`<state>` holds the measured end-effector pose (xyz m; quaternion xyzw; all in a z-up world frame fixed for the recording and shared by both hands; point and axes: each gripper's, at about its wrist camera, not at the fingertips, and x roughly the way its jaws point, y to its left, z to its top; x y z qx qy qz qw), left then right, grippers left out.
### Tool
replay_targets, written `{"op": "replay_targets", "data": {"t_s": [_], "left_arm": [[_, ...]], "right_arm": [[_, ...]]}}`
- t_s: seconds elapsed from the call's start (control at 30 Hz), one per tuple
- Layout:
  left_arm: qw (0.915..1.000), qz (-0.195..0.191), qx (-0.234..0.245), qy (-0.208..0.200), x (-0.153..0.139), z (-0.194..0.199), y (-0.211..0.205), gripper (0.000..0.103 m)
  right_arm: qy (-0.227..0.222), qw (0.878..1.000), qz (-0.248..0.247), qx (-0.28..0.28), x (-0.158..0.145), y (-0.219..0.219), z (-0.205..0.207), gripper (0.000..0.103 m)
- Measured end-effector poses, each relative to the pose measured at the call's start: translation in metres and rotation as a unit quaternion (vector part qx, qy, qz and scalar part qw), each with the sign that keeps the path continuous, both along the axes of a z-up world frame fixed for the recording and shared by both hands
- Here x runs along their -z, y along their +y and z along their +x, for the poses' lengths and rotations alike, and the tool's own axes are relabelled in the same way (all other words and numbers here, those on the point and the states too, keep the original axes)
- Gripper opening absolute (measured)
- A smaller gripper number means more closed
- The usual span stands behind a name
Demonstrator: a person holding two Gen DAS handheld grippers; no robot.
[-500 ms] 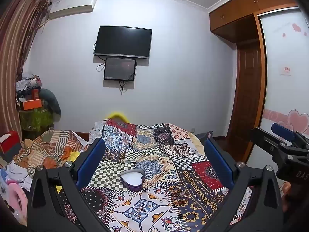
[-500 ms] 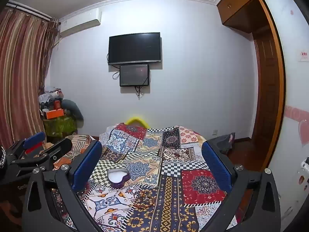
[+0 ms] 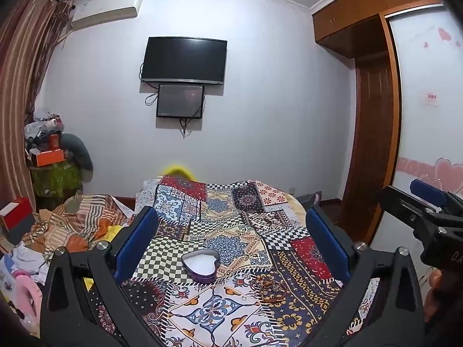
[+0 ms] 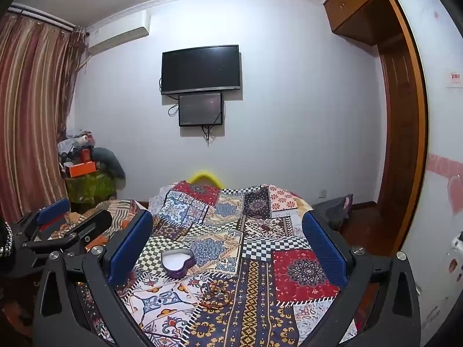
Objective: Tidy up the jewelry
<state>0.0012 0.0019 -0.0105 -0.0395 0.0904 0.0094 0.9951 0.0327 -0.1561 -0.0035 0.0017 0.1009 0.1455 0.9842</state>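
A purple heart-shaped box (image 3: 200, 264) with a white inside lies open on the patchwork bedspread (image 3: 231, 231); it also shows in the right wrist view (image 4: 177, 261). A small pile of beaded bracelets (image 3: 270, 289) lies just right of and nearer than the box, also in the right wrist view (image 4: 215, 293). A tiny ring (image 3: 244, 298) lies on the cloth near the pile. My left gripper (image 3: 228, 240) is open and empty above the bed. My right gripper (image 4: 228, 240) is open and empty too, to the right of the left one.
A heap of crumpled clothes (image 3: 72, 225) lies left of the bed. A cluttered stand (image 3: 55, 170) stands in the left corner by the curtain. A TV (image 3: 185, 59) hangs on the far wall. A wooden wardrobe (image 3: 373, 133) stands at the right.
Both views have shifted very slightly; the box and bracelets lie where they were. Both grippers stay open.
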Motion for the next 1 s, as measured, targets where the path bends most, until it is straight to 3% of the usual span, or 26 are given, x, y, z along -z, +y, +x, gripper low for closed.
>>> {"op": "replay_targets", "data": {"t_s": [1.0], "left_arm": [[1.0, 0.001, -0.005, 0.003, 0.005, 0.0036, -0.0057, 0.103]], "right_arm": [[0.005, 1.0, 0.0, -0.001, 0.0049, 0.001, 0.001, 0.102]]}}
